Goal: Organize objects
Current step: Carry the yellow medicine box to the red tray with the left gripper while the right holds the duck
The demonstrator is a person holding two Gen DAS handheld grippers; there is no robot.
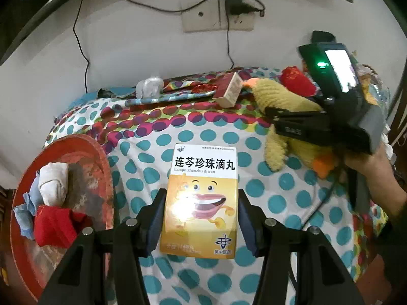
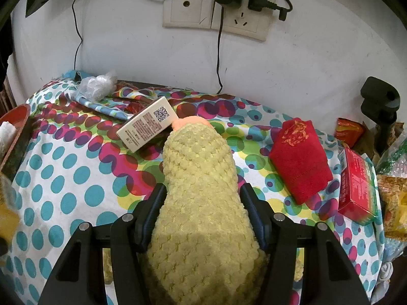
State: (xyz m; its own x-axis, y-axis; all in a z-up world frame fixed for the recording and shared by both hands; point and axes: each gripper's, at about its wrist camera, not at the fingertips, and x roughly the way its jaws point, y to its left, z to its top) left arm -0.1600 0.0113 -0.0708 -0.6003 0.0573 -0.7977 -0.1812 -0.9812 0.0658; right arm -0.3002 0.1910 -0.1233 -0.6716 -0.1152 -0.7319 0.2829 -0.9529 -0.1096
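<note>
My left gripper [image 1: 201, 200] is shut on a gold and white medicine box [image 1: 202, 198] with a cartoon mouth, held above the dotted cloth [image 1: 142, 152]. At my left sits a red basin [image 1: 101, 167] holding a white roll [image 1: 53, 183], a red cloth [image 1: 54, 226] and a blue rag. In the right wrist view, my right gripper [image 2: 202, 195] is shut on a yellow knitted plush toy [image 2: 201, 178] with an orange beak lying on the table. The left wrist view shows that gripper [image 1: 282, 118] and a hand at the right, clamped on the toy [image 1: 285, 96].
A cream box [image 2: 146, 127] leans by the toy's beak. A folded red cloth [image 2: 301, 160] and a red carton [image 2: 356, 185] lie at the right, with snack bags past them. A crumpled plastic bag [image 2: 98, 84] sits at the back. Cables hang from wall sockets [image 2: 216, 12].
</note>
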